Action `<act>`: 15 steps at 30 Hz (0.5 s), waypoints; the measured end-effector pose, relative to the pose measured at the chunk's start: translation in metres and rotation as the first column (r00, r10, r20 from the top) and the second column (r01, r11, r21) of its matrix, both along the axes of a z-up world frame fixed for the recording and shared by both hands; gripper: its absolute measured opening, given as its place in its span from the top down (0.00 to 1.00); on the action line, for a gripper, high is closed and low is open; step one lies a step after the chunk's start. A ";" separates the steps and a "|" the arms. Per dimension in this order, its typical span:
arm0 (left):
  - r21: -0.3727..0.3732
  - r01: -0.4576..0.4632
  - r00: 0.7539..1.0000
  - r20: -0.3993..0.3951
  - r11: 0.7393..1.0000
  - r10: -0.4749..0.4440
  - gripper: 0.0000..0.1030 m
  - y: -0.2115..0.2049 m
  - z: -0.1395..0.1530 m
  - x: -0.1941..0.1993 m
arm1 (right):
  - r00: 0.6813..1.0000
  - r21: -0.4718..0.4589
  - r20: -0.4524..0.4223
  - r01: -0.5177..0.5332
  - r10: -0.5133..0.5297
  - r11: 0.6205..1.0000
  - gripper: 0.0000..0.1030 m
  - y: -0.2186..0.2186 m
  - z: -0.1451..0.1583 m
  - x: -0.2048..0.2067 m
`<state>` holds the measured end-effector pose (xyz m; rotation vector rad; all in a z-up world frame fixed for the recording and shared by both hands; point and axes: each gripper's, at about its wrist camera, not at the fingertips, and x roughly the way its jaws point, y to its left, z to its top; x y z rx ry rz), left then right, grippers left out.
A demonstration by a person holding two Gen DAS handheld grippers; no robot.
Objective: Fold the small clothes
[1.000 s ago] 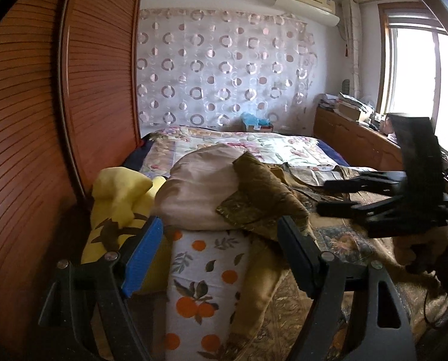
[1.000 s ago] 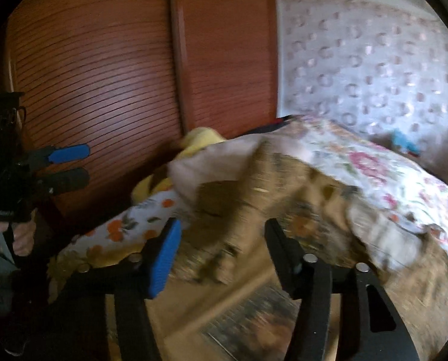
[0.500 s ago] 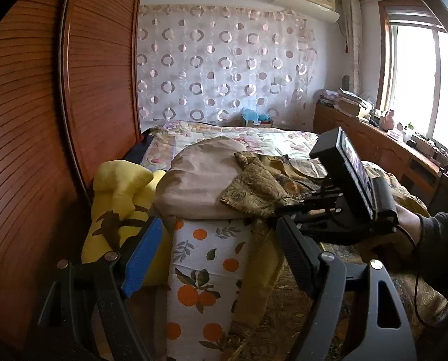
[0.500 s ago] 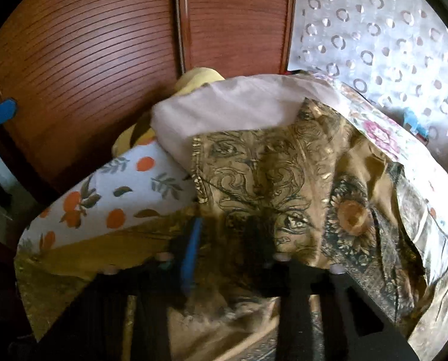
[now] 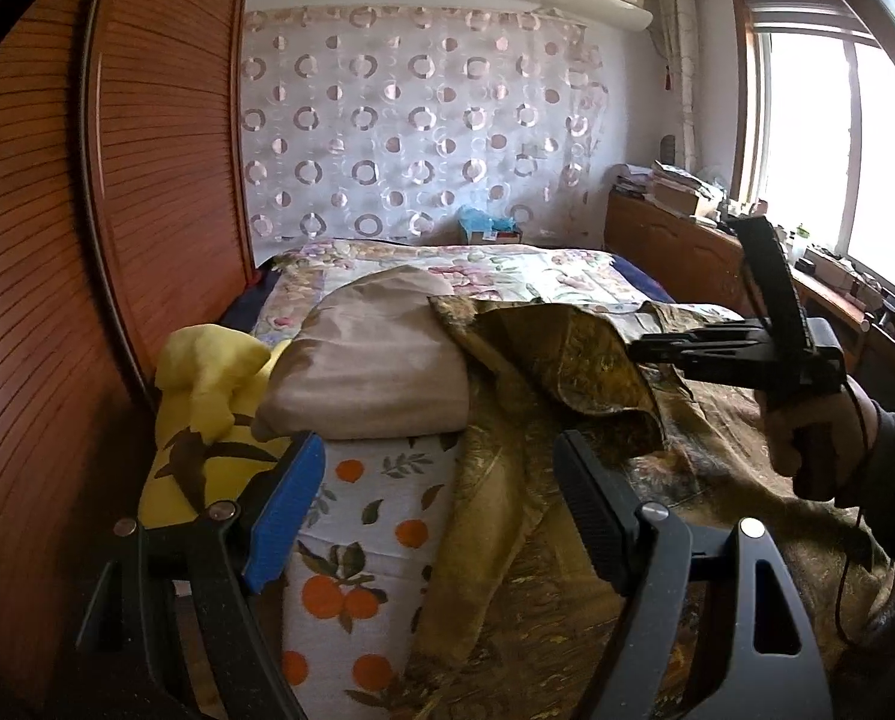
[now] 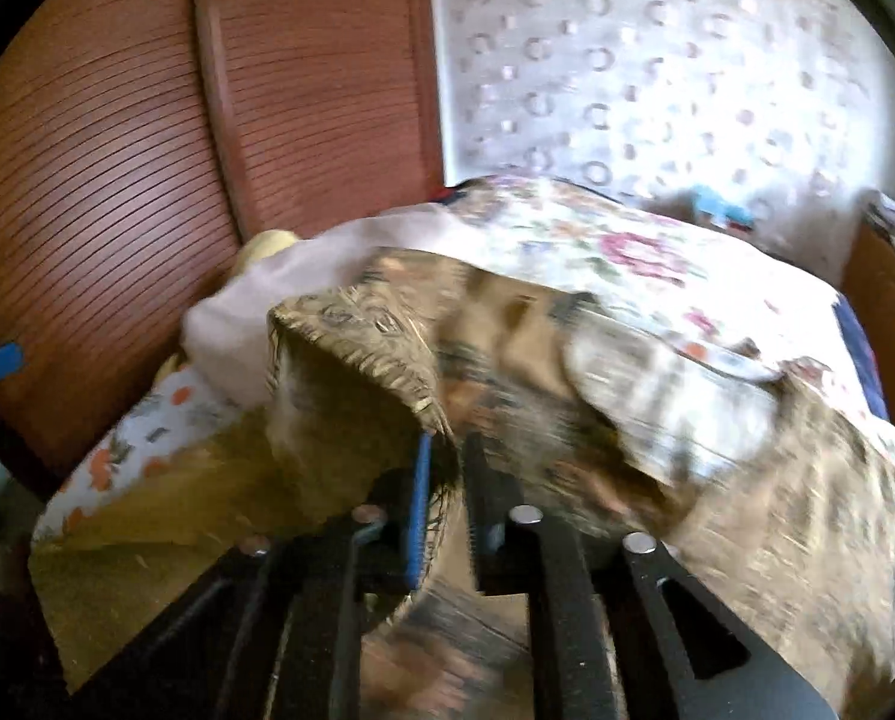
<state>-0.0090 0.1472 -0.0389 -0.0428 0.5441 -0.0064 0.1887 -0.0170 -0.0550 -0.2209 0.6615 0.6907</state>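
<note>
Gripping the edge of the gold patterned garment [image 6: 381, 336], your right gripper [image 6: 444, 468] has just been closing; its jaws stand nearly together with cloth pinched between them. The garment lies draped over the beige pillow [image 5: 375, 360] on the bed. Your left gripper [image 5: 435, 516] stands wide and empty. Next, probably secure a second edge before folding.

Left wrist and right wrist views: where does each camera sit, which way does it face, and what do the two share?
Left wrist: behind the open left tool, facing up the bed to the circle curtain; right tool and gloved hand show.
Right wrist: behind the right tool, shut on the gold patterned garment, facing the wooden wardrobe.
Shared: garment, beige pillow, curtain.
</note>
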 end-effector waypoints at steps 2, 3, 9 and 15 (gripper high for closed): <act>-0.003 0.005 1.000 -0.008 1.000 -0.005 0.23 -0.004 -0.002 0.004 | 0.999 -0.007 -0.007 0.033 -0.033 0.999 0.85 -0.020 -0.006 0.002; -0.003 0.007 1.000 -0.013 1.000 -0.007 0.23 -0.006 -0.003 0.006 | 0.999 -0.008 -0.008 0.044 -0.044 0.999 0.85 -0.029 -0.007 0.000; -0.024 0.024 0.999 -0.035 0.999 -0.025 0.23 -0.011 -0.010 0.025 | 0.997 -0.005 -0.003 0.079 -0.079 0.997 0.79 -0.055 0.004 -0.010; 0.016 0.015 0.997 -0.071 1.000 -0.014 0.23 -0.013 -0.013 0.058 | 0.997 0.001 -0.019 0.079 -0.078 0.997 0.55 -0.065 0.014 -0.024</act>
